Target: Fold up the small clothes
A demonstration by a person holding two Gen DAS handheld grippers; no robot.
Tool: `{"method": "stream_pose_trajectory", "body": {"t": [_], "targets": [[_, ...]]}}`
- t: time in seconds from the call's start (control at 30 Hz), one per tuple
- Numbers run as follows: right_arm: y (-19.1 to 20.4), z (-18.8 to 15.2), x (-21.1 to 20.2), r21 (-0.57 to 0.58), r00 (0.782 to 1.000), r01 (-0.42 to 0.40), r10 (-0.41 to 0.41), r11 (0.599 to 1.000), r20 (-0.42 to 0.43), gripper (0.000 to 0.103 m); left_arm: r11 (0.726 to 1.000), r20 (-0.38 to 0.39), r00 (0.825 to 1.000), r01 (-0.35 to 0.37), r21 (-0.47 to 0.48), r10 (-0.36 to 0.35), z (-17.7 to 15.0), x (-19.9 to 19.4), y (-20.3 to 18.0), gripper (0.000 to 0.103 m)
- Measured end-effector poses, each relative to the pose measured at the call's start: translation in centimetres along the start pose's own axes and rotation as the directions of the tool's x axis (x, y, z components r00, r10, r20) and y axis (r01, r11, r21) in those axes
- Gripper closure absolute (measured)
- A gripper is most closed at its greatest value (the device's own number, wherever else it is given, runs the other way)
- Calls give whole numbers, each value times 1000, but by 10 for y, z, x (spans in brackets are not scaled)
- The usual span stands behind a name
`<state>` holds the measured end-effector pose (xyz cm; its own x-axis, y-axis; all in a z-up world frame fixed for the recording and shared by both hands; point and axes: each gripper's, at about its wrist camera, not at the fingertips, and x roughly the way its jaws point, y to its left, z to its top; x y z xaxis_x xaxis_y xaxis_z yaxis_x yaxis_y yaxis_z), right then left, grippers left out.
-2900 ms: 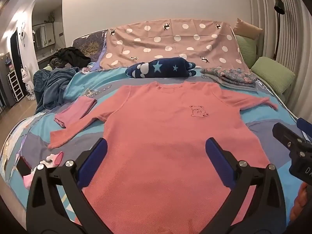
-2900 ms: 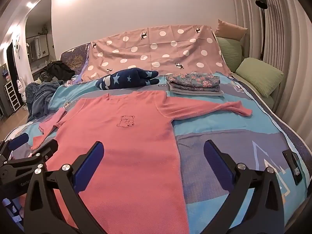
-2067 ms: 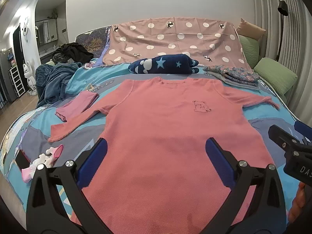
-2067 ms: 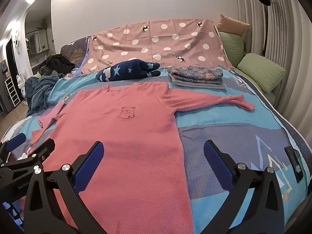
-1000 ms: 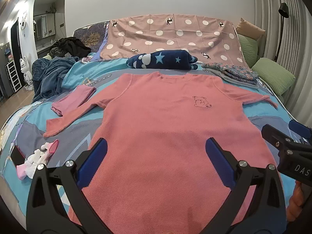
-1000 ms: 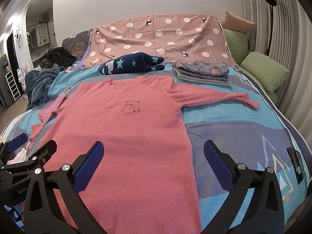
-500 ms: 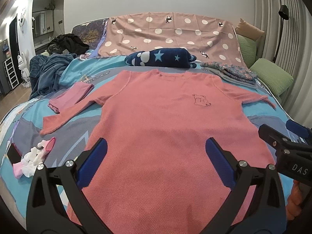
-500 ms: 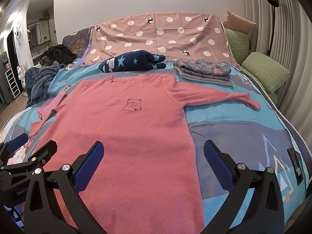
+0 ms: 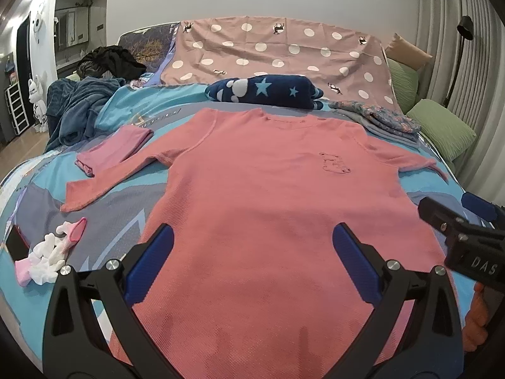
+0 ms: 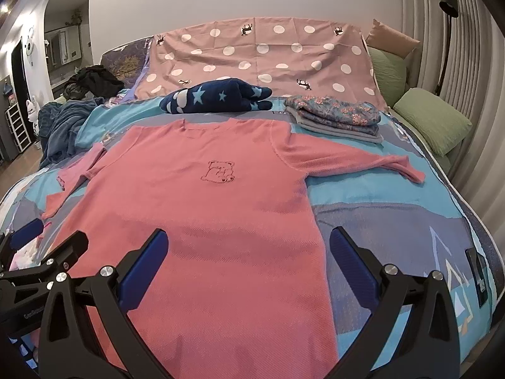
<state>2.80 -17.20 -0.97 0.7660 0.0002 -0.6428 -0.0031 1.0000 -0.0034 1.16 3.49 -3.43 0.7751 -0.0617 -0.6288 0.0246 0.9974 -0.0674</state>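
Observation:
A pink long-sleeved shirt (image 9: 268,189) with a small bear outline lies flat, face up, on the bed, both sleeves spread out; it also shows in the right wrist view (image 10: 205,208). My left gripper (image 9: 252,259) is open and empty, hovering over the shirt's lower part. My right gripper (image 10: 249,259) is open and empty above the shirt's lower right side. The right gripper shows at the right edge of the left wrist view (image 9: 457,237); the left gripper shows at the left edge of the right wrist view (image 10: 41,252).
A folded pink garment (image 9: 113,148) and white-pink socks (image 9: 50,252) lie left of the shirt. A navy star-patterned bundle (image 9: 265,91) and a floral folded stack (image 10: 337,117) sit behind it. Green pillows (image 10: 432,120) and a dark blanket (image 9: 75,110) flank the bed.
Both grippers have drifted slightly forward and lower over the shirt, still open. The shirt has not moved.

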Motion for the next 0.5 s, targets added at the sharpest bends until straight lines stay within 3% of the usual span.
{"method": "stream_pose_trajectory", "body": {"t": [0.4, 0.5], "targets": [[12, 11, 18, -29, 999, 20, -21, 999, -24, 1, 999, -21, 1000, 7, -34, -8, 4, 15, 21, 2], [13, 13, 23, -36, 999, 30, -32, 999, -34, 1, 997, -36, 998, 57, -49, -59, 9, 20, 31, 5]]}}
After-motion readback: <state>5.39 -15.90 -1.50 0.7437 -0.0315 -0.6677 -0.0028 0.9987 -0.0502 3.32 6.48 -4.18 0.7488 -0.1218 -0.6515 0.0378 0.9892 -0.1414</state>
